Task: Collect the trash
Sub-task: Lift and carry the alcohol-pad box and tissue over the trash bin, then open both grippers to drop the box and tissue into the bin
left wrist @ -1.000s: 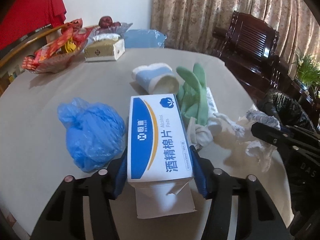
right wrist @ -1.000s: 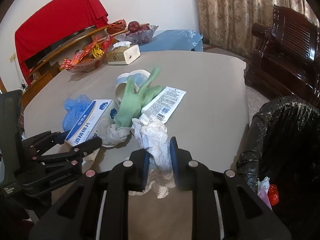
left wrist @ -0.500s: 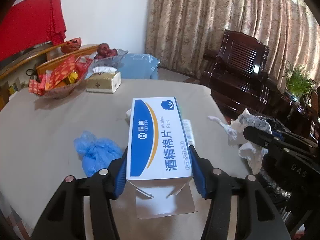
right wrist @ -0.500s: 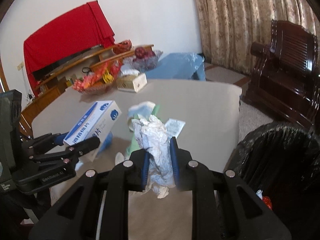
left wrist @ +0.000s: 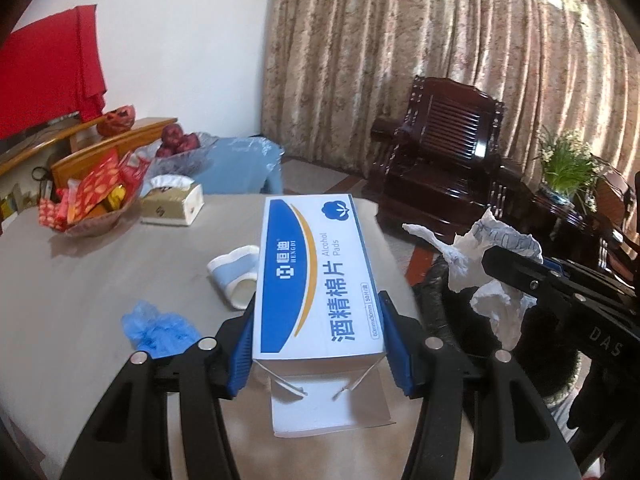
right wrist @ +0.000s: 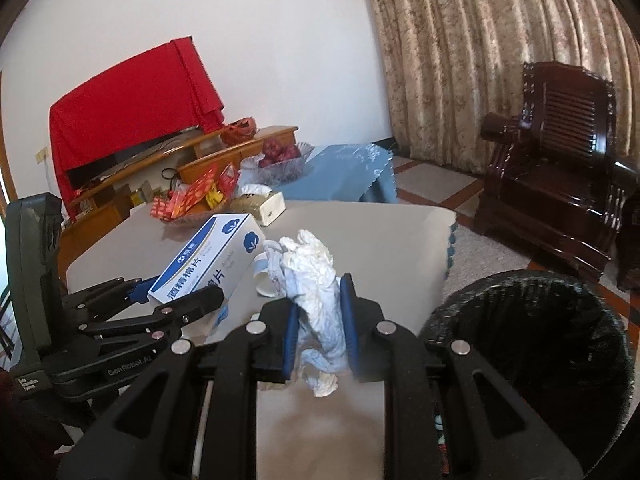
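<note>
My left gripper (left wrist: pixel 318 338) clamps the alcohol pads box (left wrist: pixel 316 276) by its long sides above the table's (left wrist: pixel 80 280) near edge; it looks light, crushable cardboard. My right gripper (right wrist: pixel 318 320) pinches soft crumpled tissue (right wrist: pixel 314 280) beside the bin (right wrist: pixel 540 344).

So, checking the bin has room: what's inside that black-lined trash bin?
Inside the trash bin only dark black liner shows, with a small coloured scrap low at its near edge. The bottom is hidden in shadow.
</note>
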Motion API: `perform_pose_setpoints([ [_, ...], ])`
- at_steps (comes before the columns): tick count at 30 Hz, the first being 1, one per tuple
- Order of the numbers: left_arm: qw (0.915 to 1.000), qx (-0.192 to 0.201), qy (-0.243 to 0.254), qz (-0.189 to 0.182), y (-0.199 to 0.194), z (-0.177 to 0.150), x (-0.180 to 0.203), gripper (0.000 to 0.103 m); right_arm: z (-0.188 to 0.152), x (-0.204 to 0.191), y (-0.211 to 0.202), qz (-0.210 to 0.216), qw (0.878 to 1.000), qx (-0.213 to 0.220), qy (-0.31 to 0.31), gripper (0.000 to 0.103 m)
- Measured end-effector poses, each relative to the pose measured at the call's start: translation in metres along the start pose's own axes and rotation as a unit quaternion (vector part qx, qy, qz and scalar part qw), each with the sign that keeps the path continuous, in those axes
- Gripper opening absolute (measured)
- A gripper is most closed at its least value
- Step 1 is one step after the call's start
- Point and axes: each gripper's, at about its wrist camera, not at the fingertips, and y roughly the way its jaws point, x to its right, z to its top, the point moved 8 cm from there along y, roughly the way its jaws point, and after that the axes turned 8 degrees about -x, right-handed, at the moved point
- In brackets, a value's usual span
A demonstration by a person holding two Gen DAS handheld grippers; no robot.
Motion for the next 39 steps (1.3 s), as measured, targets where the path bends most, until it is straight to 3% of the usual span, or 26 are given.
perform_pose_setpoints([
  [12, 0.9973, 0.011, 0.052, -0.051, 0.005, 0.018, 0.075, 0.055, -0.013, 0.071, -0.053, -0.066, 0.997, 0.025, 0.04, 0.019],
  [19, 0.9908, -0.002, 0.096, -0.096, 0.02, 0.014, 0.137, 0.055, -0.027, 0.114, -0.077, -0.107, 0.992, 0.034, 0.065, 0.019],
  [25, 0.9818, -0.029, 0.135, -0.13, 0.045, 0.003, 0.188, 0.055, -0.046, 0.154, -0.077, -0.133, 0.987, 0.026, 0.09, 0.019],
  [36, 0.9741, -0.05, 0.163, -0.149, 0.095, -0.006, 0.239, 0.055, -0.085, 0.219, -0.06, -0.17, 0.976, -0.012, 0.133, 0.019],
  [39, 0.9692, -0.069, 0.169, -0.165, 0.106, -0.009, 0.247, 0.056, -0.093, 0.231, -0.058, -0.185, 0.972, -0.02, 0.14, 0.026],
])
